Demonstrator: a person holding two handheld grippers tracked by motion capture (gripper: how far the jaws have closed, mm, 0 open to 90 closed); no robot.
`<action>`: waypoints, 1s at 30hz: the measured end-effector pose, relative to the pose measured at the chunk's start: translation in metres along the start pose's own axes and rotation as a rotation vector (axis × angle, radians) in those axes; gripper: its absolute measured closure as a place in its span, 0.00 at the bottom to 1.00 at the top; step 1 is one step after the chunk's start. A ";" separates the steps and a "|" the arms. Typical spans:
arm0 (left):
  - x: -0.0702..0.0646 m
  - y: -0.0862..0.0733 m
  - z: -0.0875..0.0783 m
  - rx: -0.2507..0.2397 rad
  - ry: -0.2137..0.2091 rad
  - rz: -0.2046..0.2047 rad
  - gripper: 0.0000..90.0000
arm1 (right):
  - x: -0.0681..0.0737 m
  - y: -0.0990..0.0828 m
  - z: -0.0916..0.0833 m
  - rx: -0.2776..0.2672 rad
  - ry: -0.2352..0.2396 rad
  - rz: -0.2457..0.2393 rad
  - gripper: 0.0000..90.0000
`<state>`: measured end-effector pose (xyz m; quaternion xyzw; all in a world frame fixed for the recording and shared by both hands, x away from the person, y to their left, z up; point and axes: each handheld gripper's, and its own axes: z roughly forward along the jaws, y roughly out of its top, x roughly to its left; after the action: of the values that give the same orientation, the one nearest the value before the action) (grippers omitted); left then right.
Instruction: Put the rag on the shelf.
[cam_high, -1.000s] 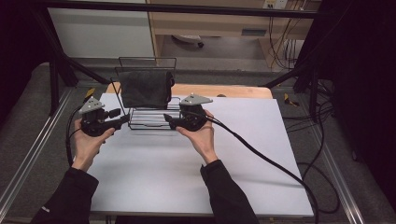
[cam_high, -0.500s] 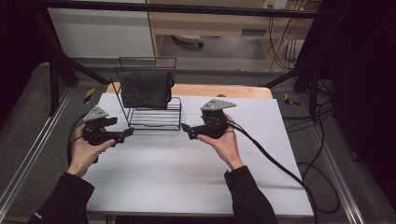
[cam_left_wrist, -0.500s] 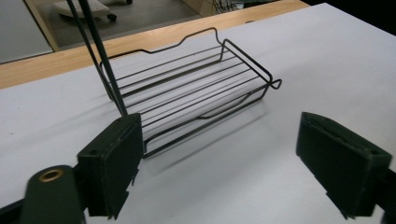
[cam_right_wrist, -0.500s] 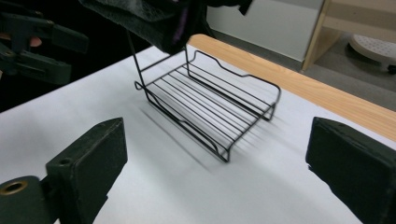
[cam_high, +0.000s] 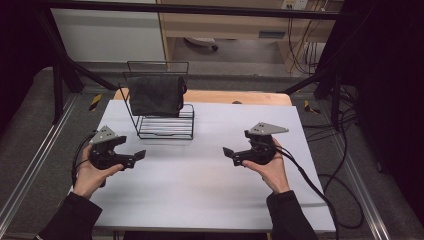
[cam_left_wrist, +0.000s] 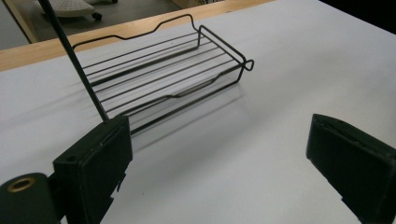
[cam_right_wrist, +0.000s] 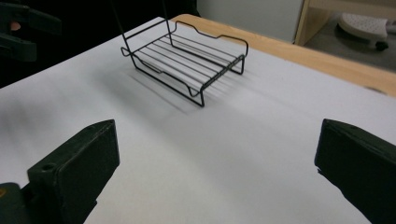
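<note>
A black wire rack (cam_high: 165, 122) stands at the back of a white table (cam_high: 200, 190), with what looks like a dark cloth (cam_high: 156, 95) draped over its upright frame. The left gripper (cam_high: 136, 156) and right gripper (cam_high: 229, 153) are held above the table, well apart, jaws wide apart and empty, pointing toward each other.

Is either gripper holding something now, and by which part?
Nothing is held. The left gripper and the right gripper are both open above the table, apart from the wire rack.
</note>
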<state>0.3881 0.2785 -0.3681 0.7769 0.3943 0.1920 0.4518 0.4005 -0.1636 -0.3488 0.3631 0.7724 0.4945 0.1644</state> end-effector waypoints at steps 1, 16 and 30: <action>-0.002 -0.004 0.001 -0.002 -0.007 -0.004 0.08 | -0.002 -0.006 -0.003 0.000 0.004 0.010 0.01; -0.009 -0.051 0.014 0.041 -0.028 0.001 0.10 | -0.034 -0.085 -0.023 0.053 0.002 0.078 0.01; -0.010 -0.074 0.016 0.078 -0.032 0.014 0.09 | -0.056 -0.127 -0.046 0.083 -0.005 0.103 0.01</action>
<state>0.3597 0.2825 -0.4395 0.7996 0.3887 0.1674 0.4260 0.3598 -0.2650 -0.4455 0.4100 0.7721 0.4691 0.1255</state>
